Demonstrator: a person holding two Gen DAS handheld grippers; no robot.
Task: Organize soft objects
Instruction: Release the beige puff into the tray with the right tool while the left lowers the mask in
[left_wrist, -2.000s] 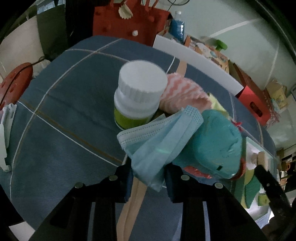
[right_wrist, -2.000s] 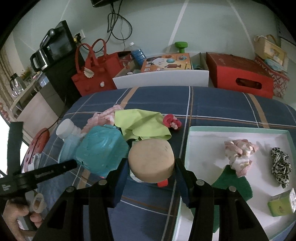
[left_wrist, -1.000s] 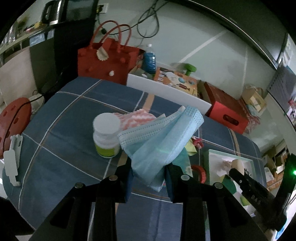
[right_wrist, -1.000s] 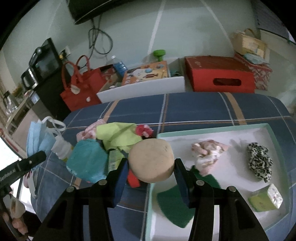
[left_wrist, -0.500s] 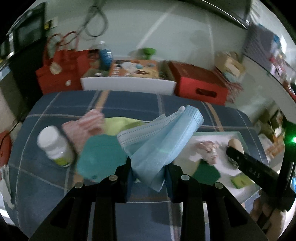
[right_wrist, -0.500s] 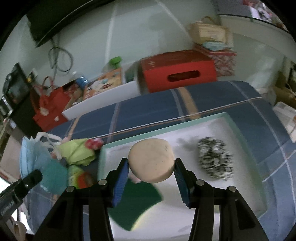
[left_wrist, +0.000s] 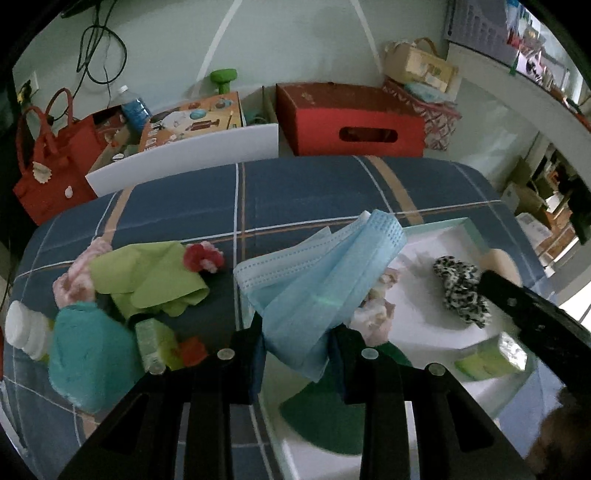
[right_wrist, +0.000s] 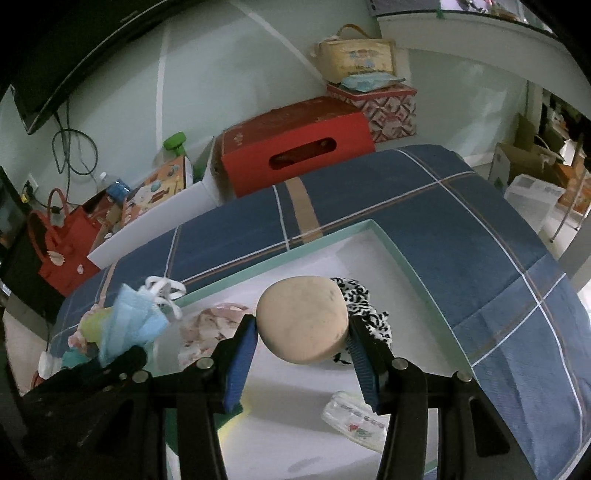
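Note:
My left gripper (left_wrist: 295, 345) is shut on a light blue face mask (left_wrist: 325, 273) and holds it above the left edge of the white tray (left_wrist: 436, 227). My right gripper (right_wrist: 301, 349) is shut on a round beige sponge (right_wrist: 303, 319) and holds it over the tray (right_wrist: 402, 254), just in front of a leopard-print scrunchie (right_wrist: 365, 299). The mask also shows in the right wrist view (right_wrist: 129, 325). In the tray lie the scrunchie (left_wrist: 461, 286), a pink cloth (left_wrist: 373, 317), a green scouring pad (left_wrist: 328, 417) and a yellow-green sponge (left_wrist: 491, 360).
On the blue plaid tablecloth (left_wrist: 303, 192) left of the tray lie a lime cloth (left_wrist: 155, 277), a red-and-white scrunchie (left_wrist: 201, 258), a pink cloth (left_wrist: 74, 284), a teal object (left_wrist: 88, 354) and a white-capped bottle (left_wrist: 26, 332). A small clear packet (right_wrist: 354, 417) lies in the tray.
Both grippers have swung right from the pile of loose items to the tray, carrying the mask and the beige sponge. The sponge is now farther over the tray, by the leopard scrunchie.

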